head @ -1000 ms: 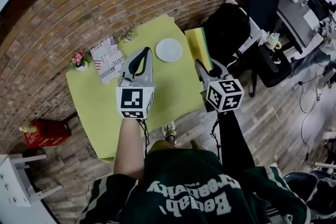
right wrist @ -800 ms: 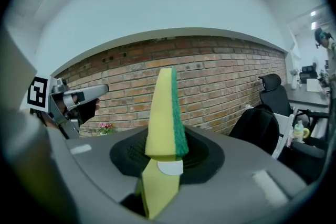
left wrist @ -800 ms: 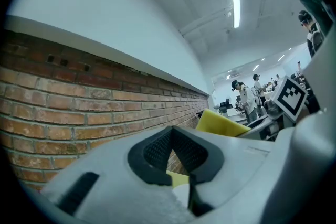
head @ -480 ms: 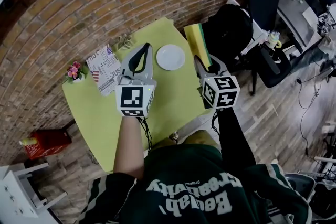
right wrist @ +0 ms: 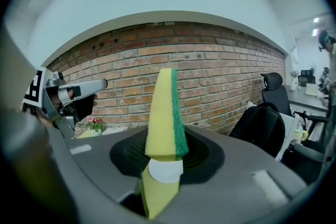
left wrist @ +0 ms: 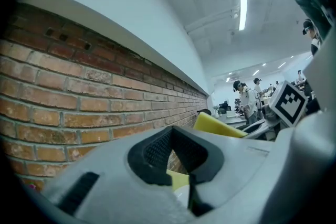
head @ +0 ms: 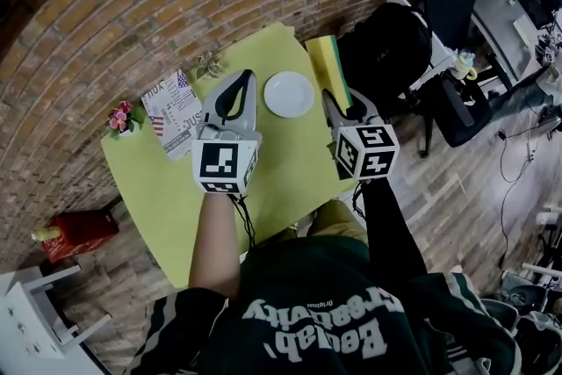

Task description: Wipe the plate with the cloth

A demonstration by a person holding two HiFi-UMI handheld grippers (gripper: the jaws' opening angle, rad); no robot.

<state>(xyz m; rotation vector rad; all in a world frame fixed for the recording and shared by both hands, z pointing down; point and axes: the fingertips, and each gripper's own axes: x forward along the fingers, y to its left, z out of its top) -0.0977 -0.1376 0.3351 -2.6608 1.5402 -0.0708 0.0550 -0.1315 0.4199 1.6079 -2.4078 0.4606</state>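
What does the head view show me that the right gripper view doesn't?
Head view only: the whole white plate flat on the yellow table, between the left gripper and the right gripper. Right gripper view only: the jaws clamped on the sponge, its green face to the right. Both: the sponge in the right gripper, the left gripper, the brick wall.

Even indoor light — heavy fisheye edge warping
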